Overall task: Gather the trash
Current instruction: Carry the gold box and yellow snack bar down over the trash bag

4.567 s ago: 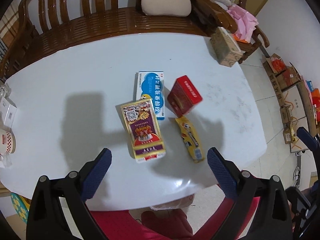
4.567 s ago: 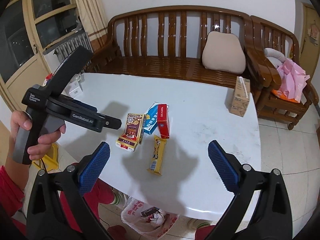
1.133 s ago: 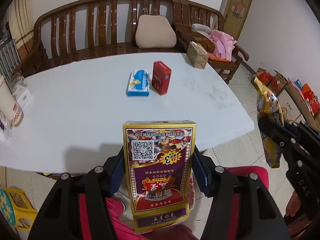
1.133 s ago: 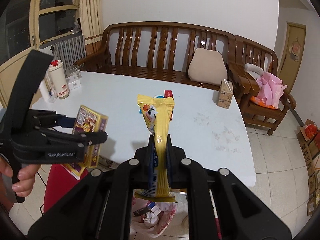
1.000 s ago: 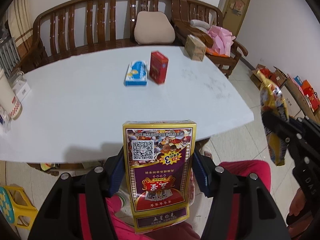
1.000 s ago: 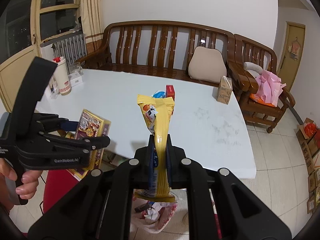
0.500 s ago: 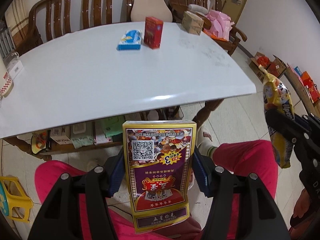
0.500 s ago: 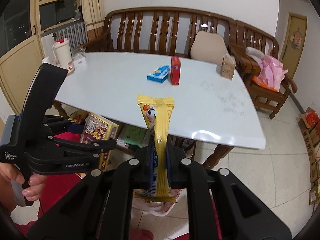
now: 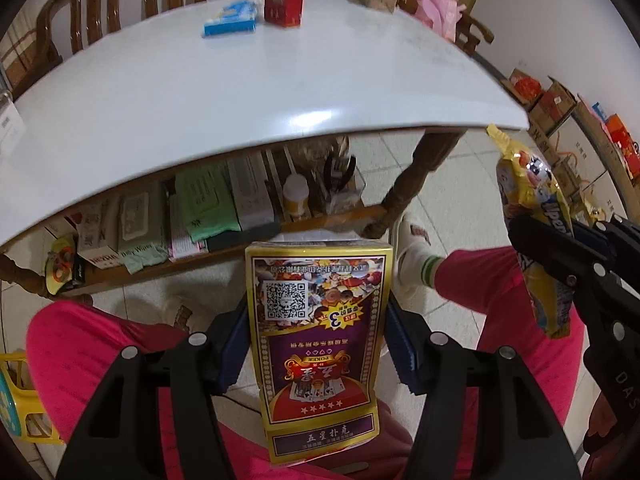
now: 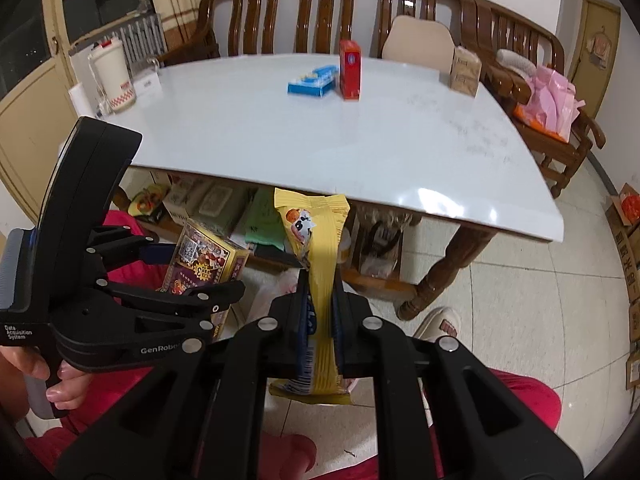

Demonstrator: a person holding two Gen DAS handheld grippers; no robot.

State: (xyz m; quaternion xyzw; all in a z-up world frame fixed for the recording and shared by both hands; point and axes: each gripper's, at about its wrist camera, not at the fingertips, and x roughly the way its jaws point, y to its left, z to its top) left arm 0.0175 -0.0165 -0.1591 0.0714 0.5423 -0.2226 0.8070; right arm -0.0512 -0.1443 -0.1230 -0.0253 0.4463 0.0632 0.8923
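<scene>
While my left gripper [image 9: 318,354] clamps purple-gold cardboard card box [image 9: 316,344], right gripper [image 10: 320,322] pinches yellow crinkly snack wrapper [image 10: 318,280]; thin film may slip out.

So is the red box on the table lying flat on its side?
No, the red box stands upright on the table, just beside the blue box, which lies flat.

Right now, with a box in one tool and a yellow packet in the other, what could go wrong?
The yellow packet is thin and floppy, pinched only near its lower end by the right tool, so it might slip out. The card box is held by its side faces in the left tool and could twist free. The two tools are close together and might bump.
</scene>
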